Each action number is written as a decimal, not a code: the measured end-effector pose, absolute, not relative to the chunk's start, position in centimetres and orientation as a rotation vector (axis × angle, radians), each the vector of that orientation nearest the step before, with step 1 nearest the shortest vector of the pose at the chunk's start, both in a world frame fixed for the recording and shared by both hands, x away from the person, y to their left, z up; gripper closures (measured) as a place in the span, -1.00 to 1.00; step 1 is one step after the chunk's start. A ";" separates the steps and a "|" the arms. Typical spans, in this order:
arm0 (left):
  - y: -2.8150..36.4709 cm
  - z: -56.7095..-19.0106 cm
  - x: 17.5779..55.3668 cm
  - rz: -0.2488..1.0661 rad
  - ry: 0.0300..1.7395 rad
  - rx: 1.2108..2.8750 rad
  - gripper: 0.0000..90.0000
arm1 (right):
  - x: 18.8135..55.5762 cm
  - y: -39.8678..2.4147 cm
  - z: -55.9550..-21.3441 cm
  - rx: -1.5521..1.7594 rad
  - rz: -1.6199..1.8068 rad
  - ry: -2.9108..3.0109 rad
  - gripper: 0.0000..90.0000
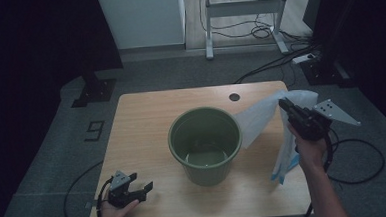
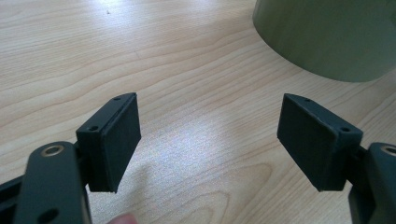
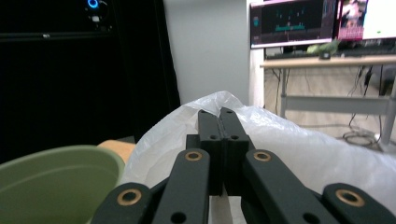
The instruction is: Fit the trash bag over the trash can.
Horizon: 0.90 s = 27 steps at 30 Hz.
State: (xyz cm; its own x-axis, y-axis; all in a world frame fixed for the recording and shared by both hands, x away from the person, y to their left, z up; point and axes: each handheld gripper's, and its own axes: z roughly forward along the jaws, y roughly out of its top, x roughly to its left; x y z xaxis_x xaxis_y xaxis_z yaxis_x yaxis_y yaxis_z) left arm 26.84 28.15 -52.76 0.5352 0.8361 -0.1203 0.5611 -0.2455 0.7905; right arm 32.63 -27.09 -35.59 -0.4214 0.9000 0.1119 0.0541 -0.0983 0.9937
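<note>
Right gripper raised beside the green bucket, fingers pressed flat together on a fold of a white plastic bag. Bag draped from the pinch, one corner spread toward the bucket rim, the rest hanging below the fingers over the desk edge. Bucket upright, just left of the closed fingers, mid-desk. Left gripper low at the near desk corner, fingers spread wide, bare wood between them, bucket wall ahead and to the right of them.
</note>
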 end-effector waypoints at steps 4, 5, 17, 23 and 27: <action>28.2 -52.8 26.9 0.417 1.137 1.942 -0.53 | 32.2 -27.1 -34.2 1.049 1.601 1.482 0.98; 28.2 -52.8 26.9 0.417 1.138 1.942 -0.53 | 31.9 -27.2 -33.2 1.030 1.602 1.471 0.98; 28.3 -52.9 26.9 0.413 1.140 1.938 -0.53 | 30.8 -26.7 -28.4 0.938 1.620 1.430 0.98; 28.2 -52.9 26.9 0.410 1.140 1.939 -0.53 | 30.3 -26.2 -26.2 0.897 1.626 1.418 0.98; 28.2 -52.8 26.9 0.404 1.134 1.936 -0.53 | 30.1 -25.7 -24.4 0.868 1.631 1.413 0.98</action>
